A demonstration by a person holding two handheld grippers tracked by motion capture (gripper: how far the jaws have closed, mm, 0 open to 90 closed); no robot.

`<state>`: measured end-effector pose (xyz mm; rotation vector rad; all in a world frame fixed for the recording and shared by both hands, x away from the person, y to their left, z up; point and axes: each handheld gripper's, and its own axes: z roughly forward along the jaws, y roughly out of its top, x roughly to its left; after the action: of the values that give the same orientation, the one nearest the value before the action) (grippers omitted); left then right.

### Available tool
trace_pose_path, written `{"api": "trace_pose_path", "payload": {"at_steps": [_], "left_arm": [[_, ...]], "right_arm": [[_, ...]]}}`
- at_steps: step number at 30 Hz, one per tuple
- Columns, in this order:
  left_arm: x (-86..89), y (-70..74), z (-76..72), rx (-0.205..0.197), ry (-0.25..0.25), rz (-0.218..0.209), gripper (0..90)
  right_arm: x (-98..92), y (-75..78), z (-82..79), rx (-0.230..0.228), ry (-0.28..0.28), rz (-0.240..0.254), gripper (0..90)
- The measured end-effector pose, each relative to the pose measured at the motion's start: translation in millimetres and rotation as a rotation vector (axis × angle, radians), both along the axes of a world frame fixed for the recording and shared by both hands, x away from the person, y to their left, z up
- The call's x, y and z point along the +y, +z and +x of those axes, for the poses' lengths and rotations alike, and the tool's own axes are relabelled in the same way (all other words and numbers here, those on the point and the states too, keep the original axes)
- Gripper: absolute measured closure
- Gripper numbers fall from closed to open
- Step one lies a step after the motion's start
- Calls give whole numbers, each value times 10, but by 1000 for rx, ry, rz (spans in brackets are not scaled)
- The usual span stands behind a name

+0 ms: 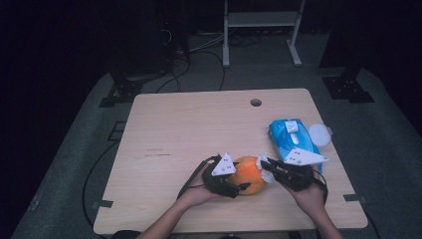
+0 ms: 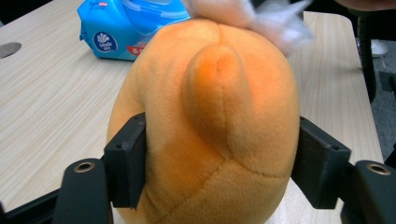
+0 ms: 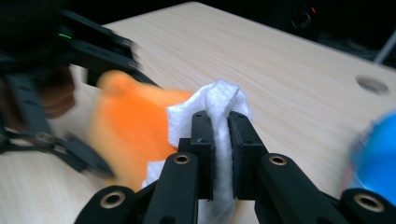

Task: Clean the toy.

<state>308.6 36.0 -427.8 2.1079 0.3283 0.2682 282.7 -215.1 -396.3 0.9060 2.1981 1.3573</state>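
On table (image 1: 199, 124): orange plush toy (image 1: 247, 175), rounded, seamed, squeezed between left tongs (image 1: 239, 188); white wipe (image 3: 219, 107) pinched by right tongs (image 1: 263, 163), touching toy.

Both grippers are matte black with brass-ringed pivot holes, each with a grey three-cornered plate (image 1: 224, 165) on top, black cable trailing; forearms bare.

Blue wet-wipe pack (image 1: 292, 137) and round white lid (image 1: 319, 134) near the wooden table's (image 1: 199, 129) right edge

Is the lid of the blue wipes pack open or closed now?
Open: the round white lid is flipped out beside the blue wipes pack.
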Motion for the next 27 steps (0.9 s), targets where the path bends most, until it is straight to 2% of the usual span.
{"api": "trace_pose_path", "payload": {"at_steps": [1,2,4,7,10,13,15,18,20,24,25,27], "left_arm": [[-5,-5,4,1,0,-3,282],[-20,-11,4,6,-1,-5,273],[-36,-19,-5,5,-4,-3,255],[-51,-28,-43,-16,-18,16,239],[-68,-47,-78,-30,-27,20,235],[-72,-61,-75,-37,-27,17,238],[-83,-70,-87,-49,-35,16,239],[-106,-74,-115,-67,-47,26,239],[-126,-79,-130,-73,-62,36,237],[-136,-99,-159,-82,-82,54,230],[-131,-100,-157,-81,-81,51,230],[-123,-102,-150,-74,-76,38,233]], "right_arm": [[-44,-13,14,23,-7,19,811],[-56,-15,16,27,-8,26,811],[2,0,-18,12,11,15,812],[202,33,-113,-5,85,16,811],[296,55,-135,-15,114,22,809],[252,40,-87,-23,93,10,809],[173,28,-41,-32,46,-25,810],[23,-16,38,15,6,-9,810],[24,-14,20,30,14,14,811],[180,4,-30,9,61,1,811],[200,-1,-20,7,65,-10,810],[168,-5,9,19,61,4,810]]}}
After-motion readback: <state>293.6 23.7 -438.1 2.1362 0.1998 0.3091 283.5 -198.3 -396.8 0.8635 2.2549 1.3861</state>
